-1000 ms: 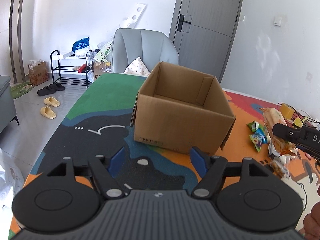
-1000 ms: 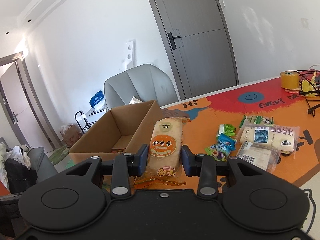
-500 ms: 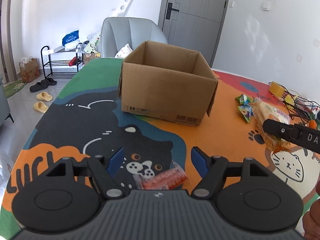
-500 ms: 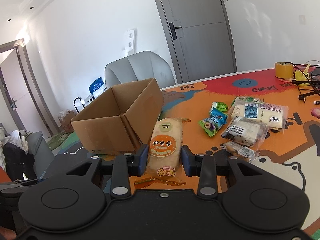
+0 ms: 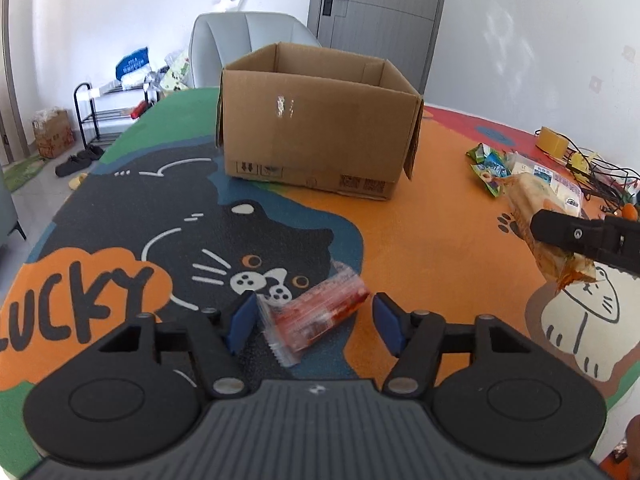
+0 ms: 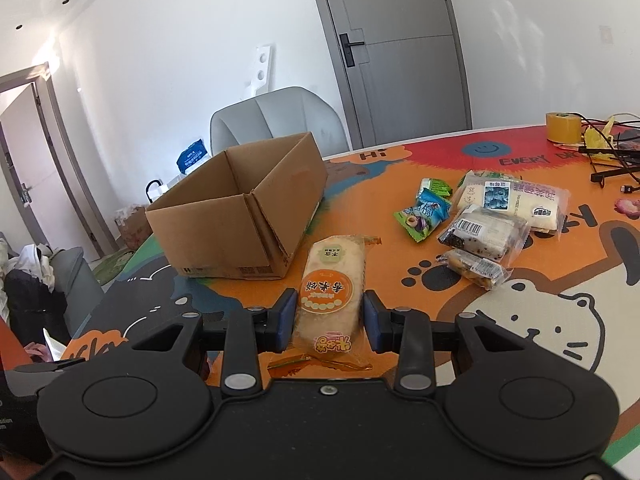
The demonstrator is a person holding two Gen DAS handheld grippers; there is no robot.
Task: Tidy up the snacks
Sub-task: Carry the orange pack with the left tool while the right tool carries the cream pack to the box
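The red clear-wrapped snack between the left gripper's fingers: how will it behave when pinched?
The red snack pack looks light, so probably easy lifting. Its clear film likely crinkles and may slip. The left gripper is open around it.

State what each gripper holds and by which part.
Right gripper clamps the orange-labelled rice cake packet across its lower half. Left gripper holds nothing; its open jaws straddle a red-filled clear packet.
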